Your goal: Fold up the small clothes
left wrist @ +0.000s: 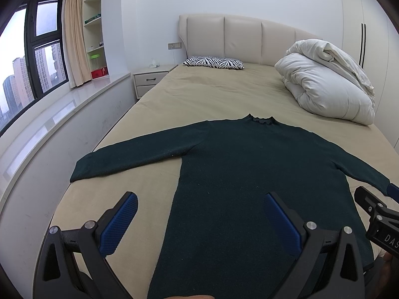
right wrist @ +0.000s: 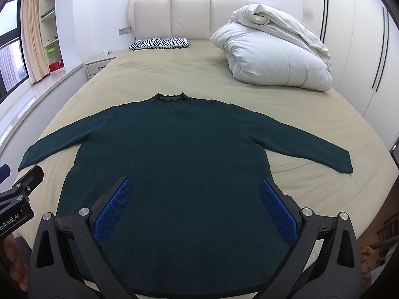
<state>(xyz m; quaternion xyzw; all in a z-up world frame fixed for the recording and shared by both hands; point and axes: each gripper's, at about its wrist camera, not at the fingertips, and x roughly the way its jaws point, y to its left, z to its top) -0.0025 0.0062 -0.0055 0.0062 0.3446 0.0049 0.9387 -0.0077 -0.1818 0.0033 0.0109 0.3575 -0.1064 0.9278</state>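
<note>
- Sweater [right wrist: 172,154] lies flat on the bed [right wrist: 199,74], straight ahead of both tools — folding not begun.
- Left gripper [left wrist: 200,214] and right gripper [right wrist: 195,199]: spread wide, empty.
- Next, likely: grasp a sleeve [right wrist: 311,144] — pinch only its cuff.

The sweater [right wrist: 172,154] across the middle of the frame is a plain dark green. The bed sheet [right wrist: 174,74] under it is beige. At the top centre, the small pillow [right wrist: 159,43] has black and white zebra stripes; the headboard [right wrist: 189,17] behind it is cream. The bundled duvet [right wrist: 274,52] at upper right is white. Each gripper's fingers [right wrist: 114,209] carry blue textured pads on black frames.
</note>
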